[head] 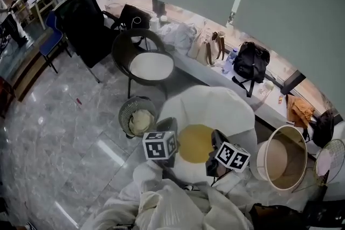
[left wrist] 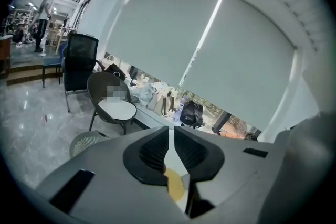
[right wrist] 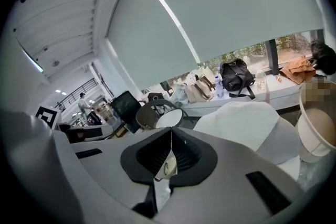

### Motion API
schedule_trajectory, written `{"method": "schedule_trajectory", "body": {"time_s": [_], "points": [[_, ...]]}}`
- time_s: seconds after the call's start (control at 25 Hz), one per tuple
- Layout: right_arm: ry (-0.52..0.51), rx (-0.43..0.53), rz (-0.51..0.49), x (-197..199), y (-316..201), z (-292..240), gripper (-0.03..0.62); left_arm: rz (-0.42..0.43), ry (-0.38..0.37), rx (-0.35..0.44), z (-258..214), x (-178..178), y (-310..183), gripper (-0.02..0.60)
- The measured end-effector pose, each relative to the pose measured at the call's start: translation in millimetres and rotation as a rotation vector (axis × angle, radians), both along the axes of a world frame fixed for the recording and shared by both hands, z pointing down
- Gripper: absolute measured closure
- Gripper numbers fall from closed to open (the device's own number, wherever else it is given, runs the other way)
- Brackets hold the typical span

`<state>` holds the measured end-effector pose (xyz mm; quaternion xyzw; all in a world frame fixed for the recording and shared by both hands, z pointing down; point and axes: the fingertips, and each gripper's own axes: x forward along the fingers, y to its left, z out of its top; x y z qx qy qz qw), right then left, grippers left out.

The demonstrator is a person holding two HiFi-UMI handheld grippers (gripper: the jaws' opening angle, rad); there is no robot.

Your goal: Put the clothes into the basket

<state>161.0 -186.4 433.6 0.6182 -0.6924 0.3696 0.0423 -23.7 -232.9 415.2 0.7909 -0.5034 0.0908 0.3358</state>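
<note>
We count one soft, crumpled white garment (head: 178, 206) bunched low before us. Two tongs, left gripper (left wrist: 171, 139) and right gripper (right wrist: 171, 140), each pinch a thin fold. One round, smooth-walled basket (head: 262, 162) sits right, apart.

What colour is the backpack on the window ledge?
The backpack is black; the head view shows it best.

The tongs (left wrist: 169, 134) stand nearly closed, a thin white-and-yellow sliver (left wrist: 174, 187) between them, possibly cloth; beyond, a round chair (left wrist: 113, 105) and mesh bin (left wrist: 86, 141).
</note>
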Motion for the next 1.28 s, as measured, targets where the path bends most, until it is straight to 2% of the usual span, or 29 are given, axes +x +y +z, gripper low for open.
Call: {"method": "schedule_trajectory", "body": {"time_s": [0.24,0.4,0.6,1.12,1.28], "points": [[-0.004,0.018,0.022,32,38,1,0.569,0.054,-0.042,0.037,-10,43,43,0.557],[-0.009,0.021,0.016,38,62,8,0.569,0.076,-0.093,0.048,-3,57,76,0.566],[-0.037,0.027,0.011,48,73,9,0.569,0.114,-0.121,0.049,1,75,99,0.570],[-0.051,0.040,-0.023,38,78,6,0.569,0.095,-0.129,0.045,5,73,108,0.572],[0.018,0.051,-0.045,32,76,2,0.570,0.084,-0.130,0.048,3,65,105,0.572]]}}
